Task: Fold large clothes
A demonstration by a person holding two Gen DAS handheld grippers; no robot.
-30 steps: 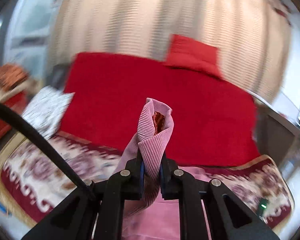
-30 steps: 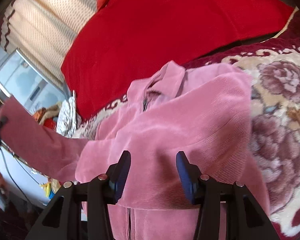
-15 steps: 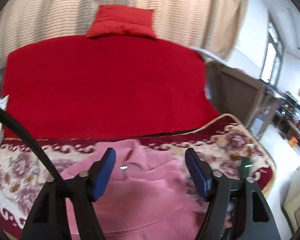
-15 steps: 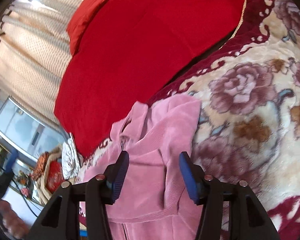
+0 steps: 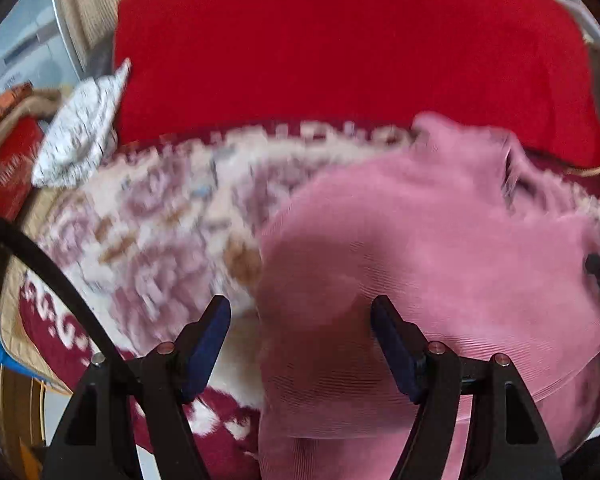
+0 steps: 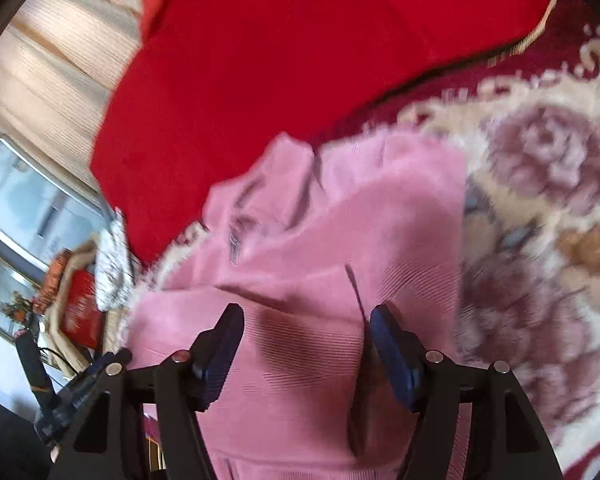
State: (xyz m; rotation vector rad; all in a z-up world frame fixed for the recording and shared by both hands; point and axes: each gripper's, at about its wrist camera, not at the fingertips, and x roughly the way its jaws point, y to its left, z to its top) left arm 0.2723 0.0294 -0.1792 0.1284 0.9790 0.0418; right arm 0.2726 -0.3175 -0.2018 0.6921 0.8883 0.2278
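Left gripper (image 5: pixel 300 344): jaws are spread wide, nothing is held; it is poised over the garment's left edge.
Right gripper (image 6: pixel 306 346): jaws are likewise parted and empty, above the folded body.
Pink jacket (image 5: pixel 420 248): it is laid partly folded on the floral blanket (image 5: pixel 148 220), collar toward the red cover (image 5: pixel 340 40), so that a fresh edge can probably be picked.
Surroundings: a patterned white cloth (image 5: pixel 80 128) is seen just beside the blanket.

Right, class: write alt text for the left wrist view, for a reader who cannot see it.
A pink jacket lies on a floral blanket, and the open left gripper hovers over its left edge, holding nothing. A red cover fills the background; the picture is motion-blurred.
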